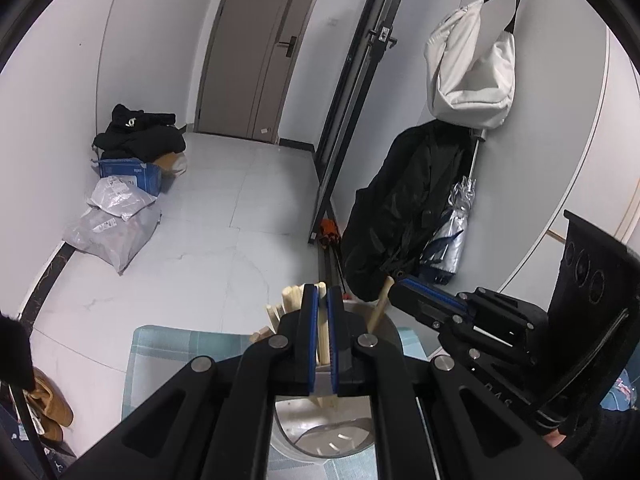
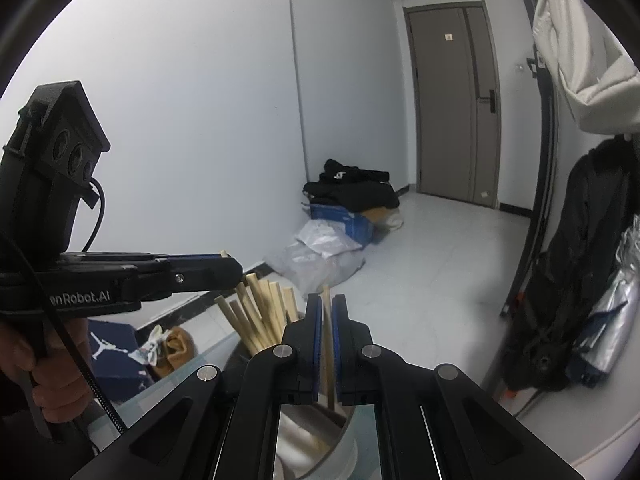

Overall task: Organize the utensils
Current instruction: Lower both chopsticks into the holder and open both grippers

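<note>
Wooden chopsticks (image 2: pixel 260 312) — a bundle standing in a round metal utensil holder (image 1: pixel 320 446) with a slotted floor, set on a blue-checked cloth (image 1: pixel 180 348).

Location: in the left wrist view the holder sits at 6 o'clock, directly under the jaws; in the right wrist view the bundle fans at about 7 o'clock of centre, just beside the right gripper's tips.

Left gripper (image 1: pixel 323 320): jaws closed on one chopstick (image 1: pixel 322 340), pads pressed to both sides of the shaft.

Right gripper (image 2: pixel 327 320): jaws closed on another single chopstick (image 2: pixel 328 344), which enters the holder below the pads.

Orientation: held sticks run near vertical, long axis up and down, lower ends inside the holder, upper ends toward 12 o'clock. The loose bundle leans, tops splayed toward 11 o'clock in the right wrist view. One stick (image 1: pixel 380 304) in the left view leans to 1 o'clock against the rim.

Progress, as judged: late stage — most sticks already stand in the holder; the two gripped ones appear partly seated and not yet released. No utensils are visible outside the holder, though much of the cloth is hidden by the grippers.
</note>
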Demonstrator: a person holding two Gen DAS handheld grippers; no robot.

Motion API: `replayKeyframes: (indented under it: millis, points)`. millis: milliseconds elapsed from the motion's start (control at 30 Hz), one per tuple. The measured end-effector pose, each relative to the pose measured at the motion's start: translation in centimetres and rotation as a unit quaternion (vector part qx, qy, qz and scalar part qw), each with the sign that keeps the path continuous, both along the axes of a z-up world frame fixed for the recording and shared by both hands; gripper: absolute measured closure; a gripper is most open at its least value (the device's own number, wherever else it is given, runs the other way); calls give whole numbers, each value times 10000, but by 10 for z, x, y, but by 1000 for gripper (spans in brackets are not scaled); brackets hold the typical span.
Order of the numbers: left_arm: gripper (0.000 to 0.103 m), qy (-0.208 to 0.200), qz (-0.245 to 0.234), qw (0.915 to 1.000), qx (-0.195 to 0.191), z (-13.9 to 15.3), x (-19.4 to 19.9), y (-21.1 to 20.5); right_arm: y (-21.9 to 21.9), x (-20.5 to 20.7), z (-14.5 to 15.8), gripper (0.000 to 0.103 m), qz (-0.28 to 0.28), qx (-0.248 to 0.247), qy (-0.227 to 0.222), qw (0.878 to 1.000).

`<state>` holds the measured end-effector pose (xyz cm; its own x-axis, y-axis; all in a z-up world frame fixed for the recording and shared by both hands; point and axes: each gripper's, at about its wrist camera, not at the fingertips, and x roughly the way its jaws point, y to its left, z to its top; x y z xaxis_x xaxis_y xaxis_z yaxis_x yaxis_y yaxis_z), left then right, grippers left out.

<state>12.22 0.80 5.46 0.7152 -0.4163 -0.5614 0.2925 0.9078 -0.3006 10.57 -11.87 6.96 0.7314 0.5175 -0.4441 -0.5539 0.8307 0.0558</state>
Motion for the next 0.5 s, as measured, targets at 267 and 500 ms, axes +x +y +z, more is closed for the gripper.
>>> replayKeyframes:
  millis: [267, 500]
  points:
    - [101, -27, 252, 9996, 139, 5, -9, 3, -11, -5, 5, 96, -155, 167, 65, 9997]
    - [94, 48, 561, 9982, 187, 11, -14, 9, -23, -16, 11, 89, -407, 336, 146, 9985]
